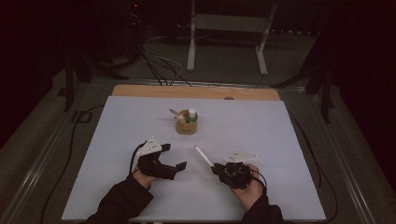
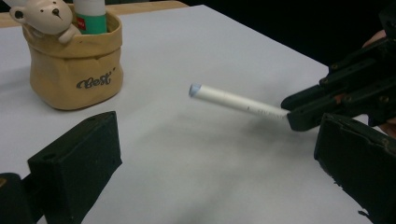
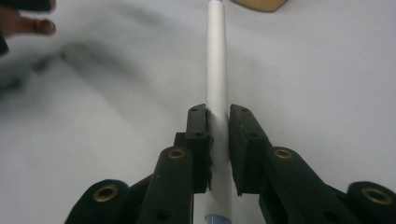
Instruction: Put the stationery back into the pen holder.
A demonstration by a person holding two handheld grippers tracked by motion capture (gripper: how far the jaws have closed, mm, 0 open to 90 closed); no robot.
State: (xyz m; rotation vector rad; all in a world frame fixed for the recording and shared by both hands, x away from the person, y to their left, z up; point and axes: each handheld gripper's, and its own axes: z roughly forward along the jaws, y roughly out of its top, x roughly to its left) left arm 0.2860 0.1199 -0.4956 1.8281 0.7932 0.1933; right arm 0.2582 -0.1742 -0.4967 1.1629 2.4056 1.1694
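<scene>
White pen (image 1: 203,156) clamped in right gripper (image 1: 217,167), jaws narrow, pads pressing its barrel; more of the barrel sticks out behind the pads. Pen is off the tabletop (image 1: 261,140), slanted, tip toward the far left, in the near-middle area. Left gripper (image 1: 180,166) near the near-left part, jaws wide, nothing between them, well apart from pen. Left hand (image 1: 142,178) and right hand (image 1: 247,186) come in from the near edge. Tan pot (image 1: 186,125) stands at the centre toward the far edge, beyond pen tip, bare tabletop between. In it: a glue stick (image 1: 192,115) upright, a bear figure (image 2: 44,15) leaning over its rim.
</scene>
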